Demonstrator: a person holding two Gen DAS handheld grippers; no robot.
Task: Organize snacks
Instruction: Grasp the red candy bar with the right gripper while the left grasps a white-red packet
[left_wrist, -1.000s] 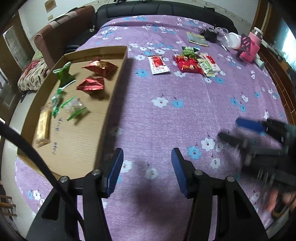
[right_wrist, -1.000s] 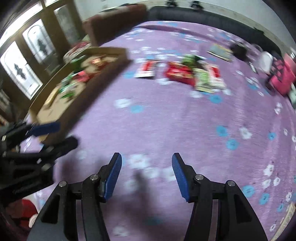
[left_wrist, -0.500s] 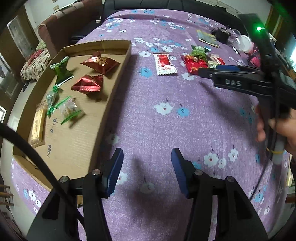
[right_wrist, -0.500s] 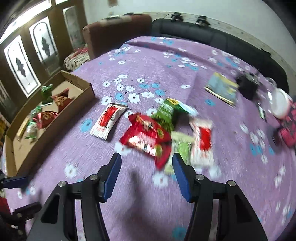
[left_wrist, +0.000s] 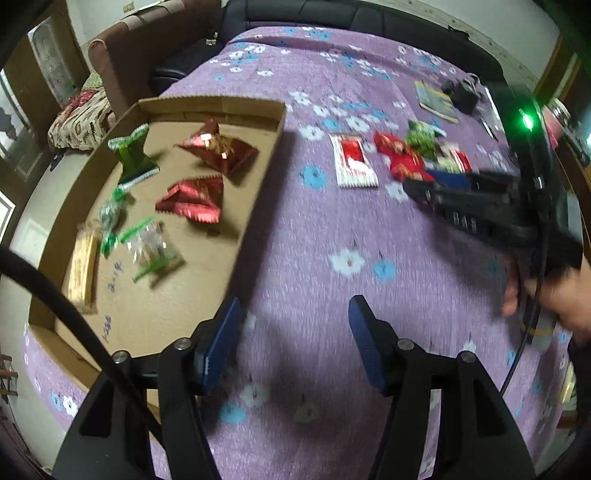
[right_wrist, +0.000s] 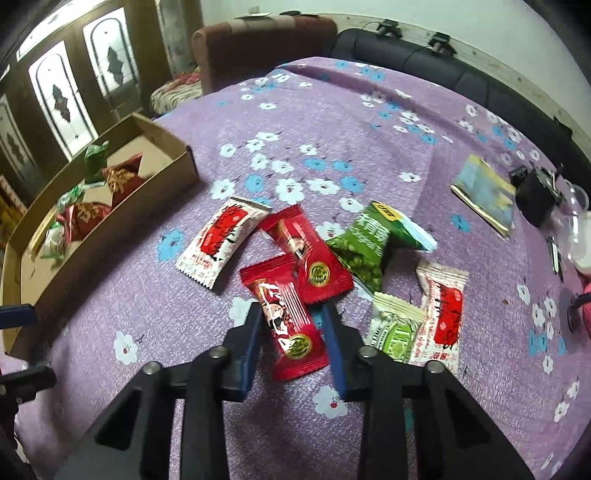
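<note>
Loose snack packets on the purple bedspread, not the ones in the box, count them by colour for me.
Red: 2
White with red print: 2
Dark green: 1
White with green print: 1
Total: 6

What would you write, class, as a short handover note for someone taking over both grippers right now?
Right gripper: jaws have just been closing around the nearer red packet; contact unclear.
Left gripper: open, empty, beside the cardboard box.
Done: several snacks lie in the box.
Left: both red packets, the two white-and-red packets, the green bag and the pale green packet, all on the purple sheet.
</note>
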